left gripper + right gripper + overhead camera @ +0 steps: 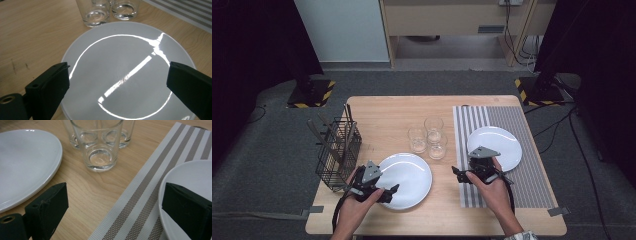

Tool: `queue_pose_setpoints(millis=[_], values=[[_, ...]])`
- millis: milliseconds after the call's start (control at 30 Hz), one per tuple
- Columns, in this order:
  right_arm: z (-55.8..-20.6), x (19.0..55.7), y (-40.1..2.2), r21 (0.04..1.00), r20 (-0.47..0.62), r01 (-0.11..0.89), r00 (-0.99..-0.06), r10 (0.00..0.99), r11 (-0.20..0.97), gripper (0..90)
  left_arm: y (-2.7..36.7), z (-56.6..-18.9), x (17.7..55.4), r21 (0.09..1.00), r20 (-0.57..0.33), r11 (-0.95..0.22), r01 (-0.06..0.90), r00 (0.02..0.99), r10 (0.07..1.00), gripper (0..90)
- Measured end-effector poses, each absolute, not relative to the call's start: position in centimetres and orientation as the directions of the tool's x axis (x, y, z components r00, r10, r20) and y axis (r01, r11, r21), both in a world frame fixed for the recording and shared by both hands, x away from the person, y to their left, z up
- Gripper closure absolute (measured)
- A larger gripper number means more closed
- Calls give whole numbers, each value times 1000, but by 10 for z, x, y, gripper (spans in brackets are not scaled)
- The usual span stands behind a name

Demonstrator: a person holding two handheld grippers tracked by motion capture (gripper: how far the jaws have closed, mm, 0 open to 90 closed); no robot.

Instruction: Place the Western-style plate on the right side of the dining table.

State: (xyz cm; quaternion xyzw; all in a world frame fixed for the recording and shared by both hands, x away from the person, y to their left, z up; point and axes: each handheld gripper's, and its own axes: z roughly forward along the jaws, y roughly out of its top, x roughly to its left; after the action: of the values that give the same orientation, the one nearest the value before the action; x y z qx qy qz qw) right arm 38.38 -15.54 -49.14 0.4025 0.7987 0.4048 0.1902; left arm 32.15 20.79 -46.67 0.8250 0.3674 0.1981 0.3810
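Two grippers held over two plates

Two round white ceramic plates are seen on the light wooden worktop (382,112). The near plate (408,179) lies bare on the wood, and the left gripper (393,189) is held over its near rim with fingers (48,85) spread, nothing grasped. The far plate (498,142) rests on the striped grey placemat (532,150); the right gripper (456,172) is poised beside its edge, fingers likewise released. Three clear glass tumblers (428,137) are clustered between the plates

The high view looks forward and down over the whole surface (382,112). The left gripper view sits close above the near plate (125,72), facing the glasses (96,15). The right gripper view, low, shares that plate (22,165) and glasses (100,150).
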Motion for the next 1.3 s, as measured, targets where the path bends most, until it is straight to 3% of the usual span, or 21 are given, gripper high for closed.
queue_pose_setpoints(millis=[1300], values=[[-486,375,-164,807,4,476,-597,802,351,94,288,-381,319,786,57,-357,505,516,855,58]])
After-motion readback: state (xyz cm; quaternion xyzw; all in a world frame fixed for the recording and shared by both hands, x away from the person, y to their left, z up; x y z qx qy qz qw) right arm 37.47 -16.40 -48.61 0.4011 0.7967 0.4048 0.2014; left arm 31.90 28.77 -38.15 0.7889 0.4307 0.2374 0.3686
